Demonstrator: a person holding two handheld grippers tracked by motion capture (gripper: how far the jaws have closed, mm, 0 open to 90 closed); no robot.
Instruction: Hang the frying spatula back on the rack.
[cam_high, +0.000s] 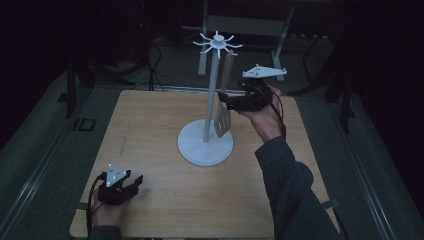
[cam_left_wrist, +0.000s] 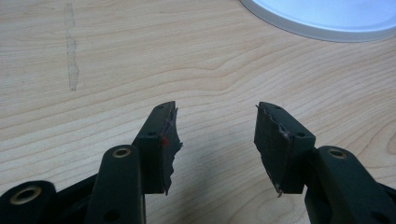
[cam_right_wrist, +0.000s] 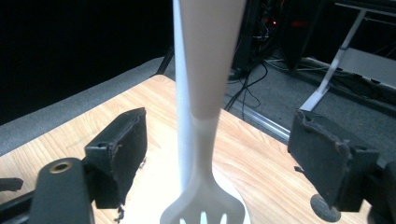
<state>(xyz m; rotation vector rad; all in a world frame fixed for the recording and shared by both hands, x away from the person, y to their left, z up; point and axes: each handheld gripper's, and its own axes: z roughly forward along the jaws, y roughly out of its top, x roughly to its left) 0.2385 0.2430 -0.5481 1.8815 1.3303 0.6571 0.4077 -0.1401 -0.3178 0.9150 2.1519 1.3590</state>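
Item: slotted spatula (cam_high: 224, 100), wooden handle over a pale slotted blade, hanging beside the pole of the white utensil stand (cam_high: 205, 146) at centre frame in the high view, its handle top up by the spoked hook crown (cam_high: 218, 43), its blade clear of the round base. Right gripper (cam_high: 223, 100): at the spatula's neck, right of centre in that view; in the right gripper view we see the spatula (cam_right_wrist: 205, 116) between the two black pads with a clear gap on each side, so the jaws stand wide apart and clamp nothing. Left gripper (cam_high: 136, 182): lower left of the high view, resting on the wooden table (cam_high: 150, 130), jaws apart and empty in the left gripper view. Step, as we judge it: release after hanging the spatula. Next move, as we judge it: draw the right gripper straight back off the handle without brushing it, lest the spatula swing or slip off its hook; whether the hook fully holds it we cannot tell.
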